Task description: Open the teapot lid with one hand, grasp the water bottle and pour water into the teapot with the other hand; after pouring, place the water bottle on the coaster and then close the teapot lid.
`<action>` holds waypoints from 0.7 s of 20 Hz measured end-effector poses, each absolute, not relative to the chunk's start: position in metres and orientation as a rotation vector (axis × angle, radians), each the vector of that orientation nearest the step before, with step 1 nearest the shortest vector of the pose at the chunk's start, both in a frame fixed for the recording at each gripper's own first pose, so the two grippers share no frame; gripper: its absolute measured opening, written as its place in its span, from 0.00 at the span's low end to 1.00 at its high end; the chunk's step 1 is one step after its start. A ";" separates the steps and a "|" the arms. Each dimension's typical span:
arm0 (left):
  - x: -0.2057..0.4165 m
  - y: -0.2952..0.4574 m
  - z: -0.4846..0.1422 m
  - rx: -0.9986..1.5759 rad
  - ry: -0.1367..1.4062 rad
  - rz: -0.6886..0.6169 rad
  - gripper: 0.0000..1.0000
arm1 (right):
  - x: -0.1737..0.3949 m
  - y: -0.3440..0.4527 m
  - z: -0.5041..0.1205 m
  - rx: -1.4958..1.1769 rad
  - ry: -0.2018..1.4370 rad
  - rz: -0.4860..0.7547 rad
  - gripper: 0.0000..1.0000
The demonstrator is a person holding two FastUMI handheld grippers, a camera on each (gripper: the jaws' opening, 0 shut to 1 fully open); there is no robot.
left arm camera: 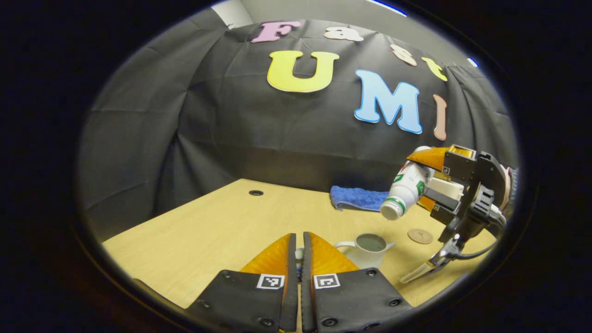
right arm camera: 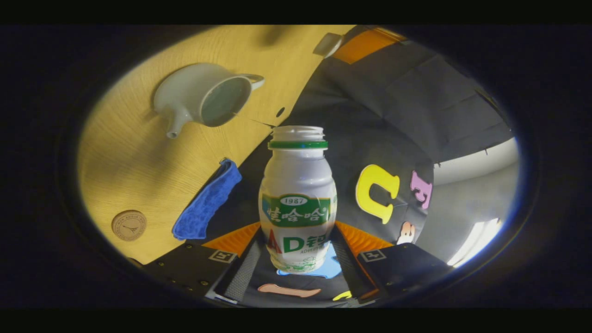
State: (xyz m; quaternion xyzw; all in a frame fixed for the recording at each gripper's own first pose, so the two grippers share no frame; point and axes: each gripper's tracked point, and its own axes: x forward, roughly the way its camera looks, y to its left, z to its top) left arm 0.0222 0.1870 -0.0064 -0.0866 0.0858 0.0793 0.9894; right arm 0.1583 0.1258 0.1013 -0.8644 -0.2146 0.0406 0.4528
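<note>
The white teapot (left arm camera: 368,249) stands open on the wooden table, with water inside. Above it my right gripper (left arm camera: 423,180) is shut on the white water bottle (left arm camera: 404,185), which is tilted with its uncapped mouth down over the pot. A thin stream of water falls from the mouth into the pot. In the right gripper view the bottle (right arm camera: 297,203) sits between both fingers of my right gripper (right arm camera: 298,236), and the teapot (right arm camera: 203,95) lies beyond it. My left gripper (left arm camera: 299,240) is shut on the small white lid (left arm camera: 299,253), left of the pot. The round coaster (left arm camera: 420,236) lies bare behind the teapot.
A folded blue cloth (left arm camera: 358,198) lies at the back of the table near the wall. A cable hole (left arm camera: 255,192) sits far left in the tabletop. The right gripper view shows the coaster (right arm camera: 129,225), the cloth (right arm camera: 208,203) and the lid (right arm camera: 327,45) held by the left gripper.
</note>
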 end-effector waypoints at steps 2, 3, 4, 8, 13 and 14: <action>0.023 0.187 -0.007 -0.174 0.172 0.159 0.13 | 0.157 0.128 0.103 -2.155 -0.556 0.092 0.81; 0.023 0.188 -0.008 -0.174 0.172 0.159 0.13 | 0.156 0.129 0.103 -2.161 -0.561 0.092 0.81; 0.023 0.188 -0.007 -0.175 0.173 0.160 0.13 | 0.156 0.129 0.102 -2.162 -0.564 0.095 0.81; 0.022 0.189 -0.008 -0.178 0.172 0.162 0.13 | 0.154 0.132 0.101 -2.182 -0.597 0.088 0.81; 0.022 0.190 -0.008 -0.178 0.174 0.162 0.13 | 0.155 0.131 0.101 -2.180 -0.588 0.099 0.81; 0.022 0.190 -0.009 -0.178 0.173 0.163 0.09 | 0.155 0.131 0.101 -2.173 -0.579 0.105 0.81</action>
